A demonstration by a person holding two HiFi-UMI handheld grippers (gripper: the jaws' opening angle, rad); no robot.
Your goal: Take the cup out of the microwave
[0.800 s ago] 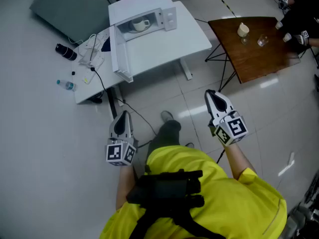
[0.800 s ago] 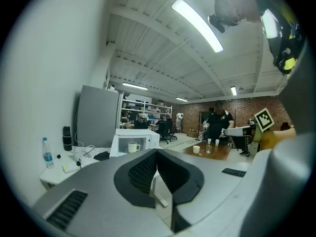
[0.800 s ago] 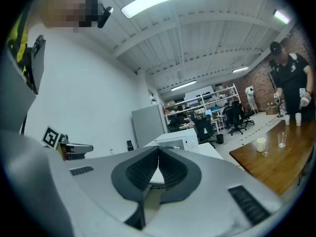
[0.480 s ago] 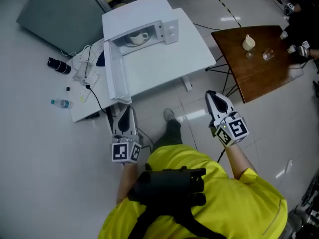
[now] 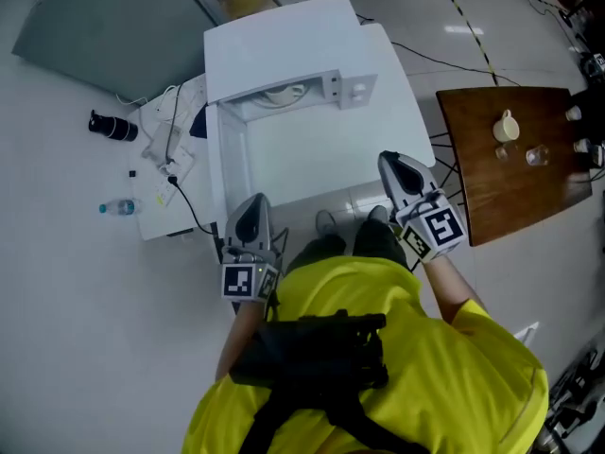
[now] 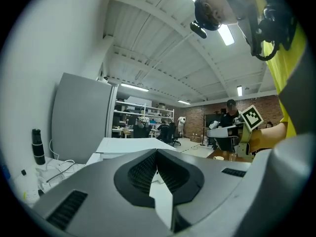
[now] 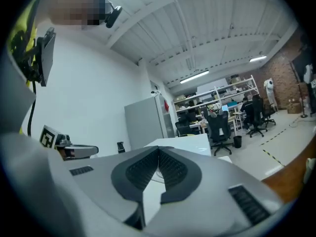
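The white microwave (image 5: 284, 41) stands on a white table (image 5: 312, 159), its door (image 5: 230, 173) swung open to the left. Inside the cavity a pale cup (image 5: 284, 91) shows only partly, under the top edge. My left gripper (image 5: 253, 202) is shut and empty, at the table's near edge just below the door. My right gripper (image 5: 390, 162) is also shut and empty, over the table's near right corner. Both sit well short of the cup. In the left gripper view the jaws (image 6: 157, 152) meet; in the right gripper view the jaws (image 7: 158, 149) meet too.
A brown wooden table (image 5: 515, 183) at the right bears a small cream cup (image 5: 508, 126) and a glass (image 5: 537, 155). Left of the microwave lie cables (image 5: 170, 140), a black bottle (image 5: 112, 126) and a water bottle (image 5: 121, 207). A grey panel (image 5: 104, 17) lies behind.
The person has stepped up to the white table, so both grippers are now at its near edge, much nearer the microwave. Both stay shut.
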